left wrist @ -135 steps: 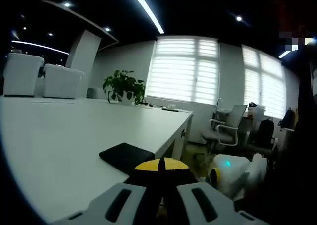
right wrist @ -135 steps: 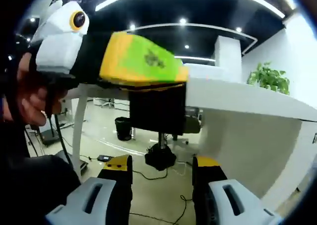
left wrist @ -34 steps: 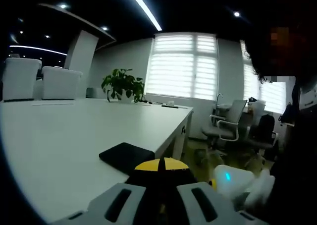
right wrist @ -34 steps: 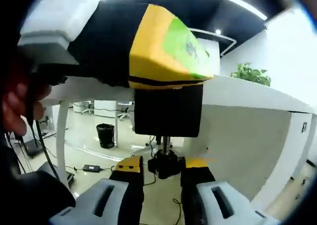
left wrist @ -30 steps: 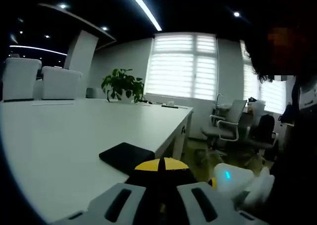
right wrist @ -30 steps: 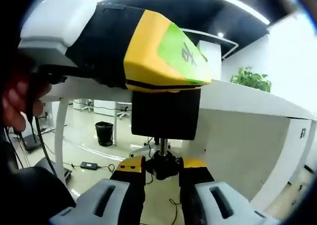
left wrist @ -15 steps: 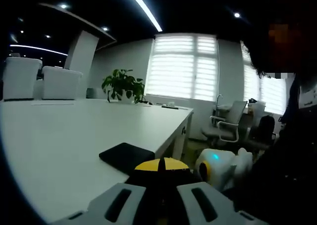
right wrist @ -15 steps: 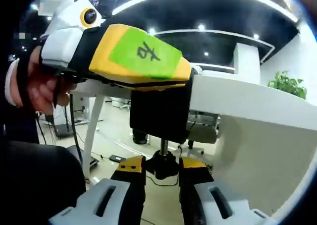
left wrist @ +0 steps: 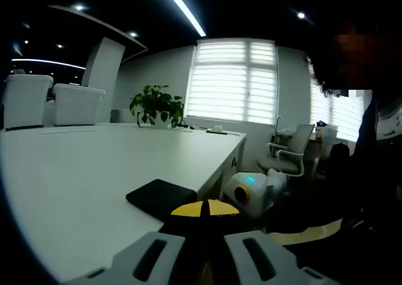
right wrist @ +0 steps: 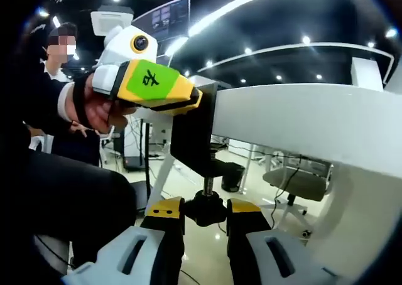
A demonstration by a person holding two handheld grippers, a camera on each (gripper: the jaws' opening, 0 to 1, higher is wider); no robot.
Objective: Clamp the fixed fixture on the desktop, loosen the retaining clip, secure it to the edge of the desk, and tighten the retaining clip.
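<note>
A black clamp fixture (right wrist: 191, 140) grips the edge of the white desk (right wrist: 301, 118). Its flat top pad (left wrist: 158, 196) lies on the desktop (left wrist: 88, 166). My left gripper (left wrist: 204, 208) is shut on the fixture's top, yellow tips together. From below, that left gripper (right wrist: 191, 102) carries a green label and sits in a hand (right wrist: 94, 112). Under the desk, my right gripper (right wrist: 205, 211) is shut on the fixture's black screw knob (right wrist: 204, 206). The right gripper's white body (left wrist: 248, 191) hangs beside the desk edge.
A potted plant (left wrist: 156, 106) stands at the desk's far end. Office chairs (left wrist: 286, 159) sit beyond the corner, and another chair (right wrist: 295, 181) under the desk. A dark-clothed leg (right wrist: 69, 203) is at lower left, with a person (right wrist: 44, 93) behind.
My right gripper closed on the screw knob, then swung round with it, rolling its view. In the left gripper view its white body moved left, closer to the desk edge. The left gripper held still.
</note>
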